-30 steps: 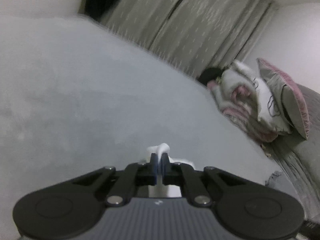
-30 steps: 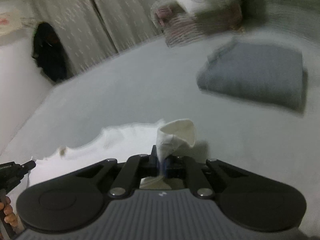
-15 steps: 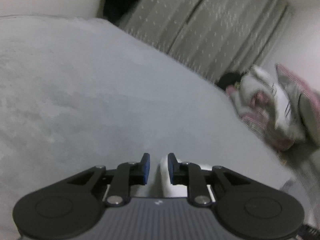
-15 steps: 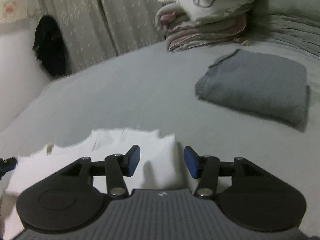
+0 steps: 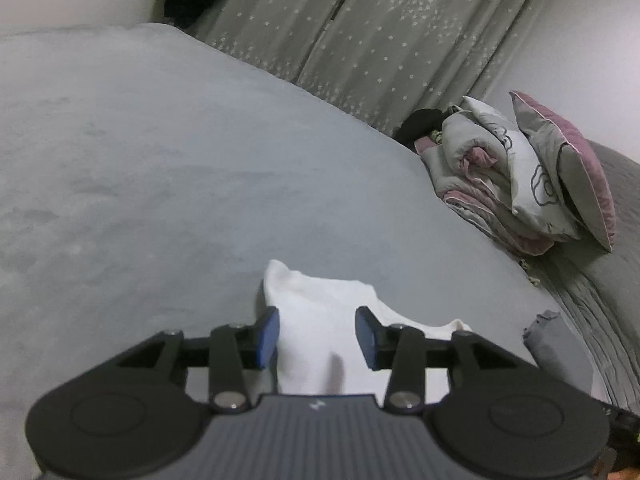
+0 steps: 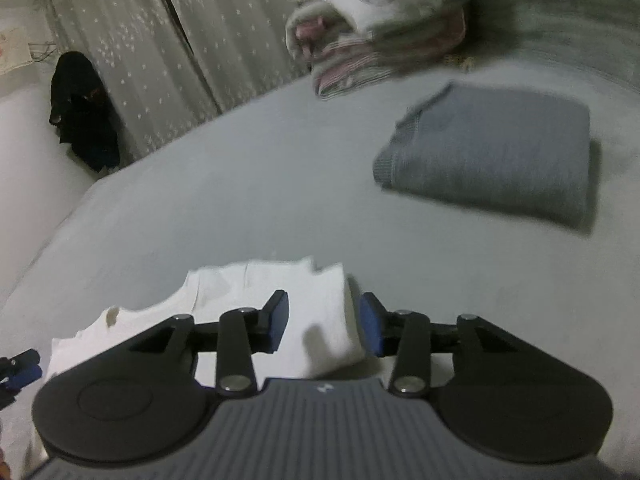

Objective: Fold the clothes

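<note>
Lying flat on the grey bed (image 5: 168, 152), the white garment (image 5: 320, 320) sits directly beneath both grippers, its folded edge showing in each wrist view. Left gripper (image 5: 317, 334): jaws part-way apart and opening, cloth visible between the pads but not pinched. Right gripper (image 6: 324, 322): jaws part-way apart and closing, the garment's (image 6: 316, 312) thick corner between them, pads not yet pressing. A folded grey sweater (image 6: 492, 156) lies well apart on the bed; a bedding stack (image 5: 500, 184) stands near the curtains (image 5: 352, 32).

Risks, as judged from this arrangement: the right jaws, closing over a layered corner, may catch only the top ply, so a lift would peel the fold open. A pad may also snag loose cloth on withdrawal and drag the released edge out of line. The soft bed gives little backing, so a low approach could pinch the bedcover with the garment. Blur in the right view leaves the exact edge alignment uncertain.
</note>
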Demonstrator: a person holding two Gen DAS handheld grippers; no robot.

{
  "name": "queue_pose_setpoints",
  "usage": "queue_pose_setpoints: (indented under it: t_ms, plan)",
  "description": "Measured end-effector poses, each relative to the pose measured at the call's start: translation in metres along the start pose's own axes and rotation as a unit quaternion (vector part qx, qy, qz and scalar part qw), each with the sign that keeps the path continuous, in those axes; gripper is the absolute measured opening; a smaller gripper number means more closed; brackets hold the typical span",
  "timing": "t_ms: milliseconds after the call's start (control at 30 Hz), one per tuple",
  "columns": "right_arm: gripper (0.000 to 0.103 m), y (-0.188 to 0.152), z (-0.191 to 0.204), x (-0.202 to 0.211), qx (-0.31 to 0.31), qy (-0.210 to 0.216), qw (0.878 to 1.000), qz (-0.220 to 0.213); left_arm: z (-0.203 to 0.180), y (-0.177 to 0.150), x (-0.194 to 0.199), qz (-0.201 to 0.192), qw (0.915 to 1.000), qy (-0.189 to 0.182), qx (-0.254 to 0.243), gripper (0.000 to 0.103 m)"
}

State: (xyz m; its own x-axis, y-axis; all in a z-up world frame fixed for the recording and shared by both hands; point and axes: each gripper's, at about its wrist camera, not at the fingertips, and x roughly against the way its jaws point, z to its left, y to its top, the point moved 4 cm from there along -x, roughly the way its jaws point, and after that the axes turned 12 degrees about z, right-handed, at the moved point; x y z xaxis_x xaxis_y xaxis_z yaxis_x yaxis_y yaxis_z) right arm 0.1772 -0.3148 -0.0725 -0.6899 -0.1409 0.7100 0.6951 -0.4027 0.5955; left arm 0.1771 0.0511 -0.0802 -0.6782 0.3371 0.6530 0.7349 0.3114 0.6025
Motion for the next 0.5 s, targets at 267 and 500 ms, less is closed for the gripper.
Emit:
queue_pose_setpoints:
  t_ms: [267, 500]
  plan:
    - [0.021, -0.010, 0.006, 0.002, -0.002, -0.003, 1.000, 0.015, 0.002, -0.013, -0.015, 0.048, 0.9985, 0.025, 0.003, 0.025]
    - [0.007, -0.002, 0.024, 0.027, 0.035, 0.023, 0.998, -0.046, 0.007, -0.011, -0.004, 0.012, 0.9996, -0.007, 0.024, 0.011]
